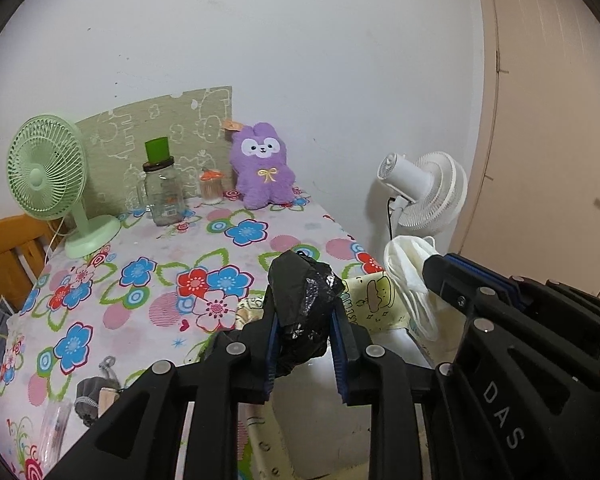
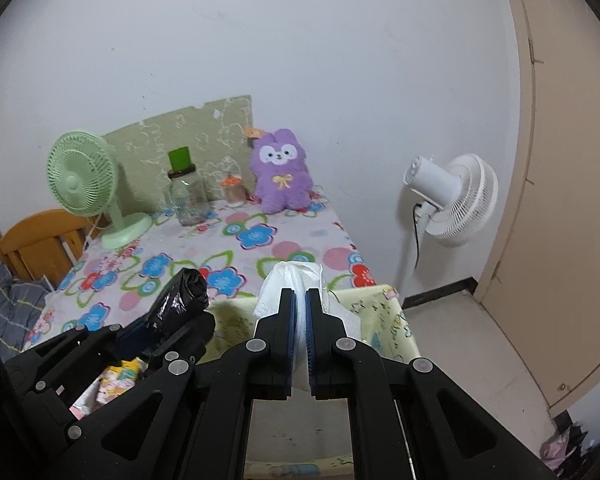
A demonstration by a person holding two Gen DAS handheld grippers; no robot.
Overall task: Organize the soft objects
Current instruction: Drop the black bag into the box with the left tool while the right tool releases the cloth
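A table with a flowered cloth stands against a white wall; along its far edge stand a green desk fan near the far left corner, a glass jar with a green cup on its lid, a small orange-topped pot and a purple plush toy leaning on the wall at the far right corner; a patterned green board stands behind them. Past the table's right edge a white standing fan faces away, beside a beige door; a wooden chair shows off the left edge. At the near right corner sits a pale yellow storage box with cartoon prints; both tools reach over it, and nothing stands between them and its open top.

Both grippers point forward and downward, side by side, the left one to the left of the right.

The left gripper has its blue pads nearly together, pressed on a crumpled black plastic bag; the bag sticks up past the fingertips, above the box's left part. The right gripper is squeezed tight on a folded white plastic bag; the bag bulges out beyond the fingertips, above the box near the table's right edge. A small grey pouch lies by the near edge of the table.
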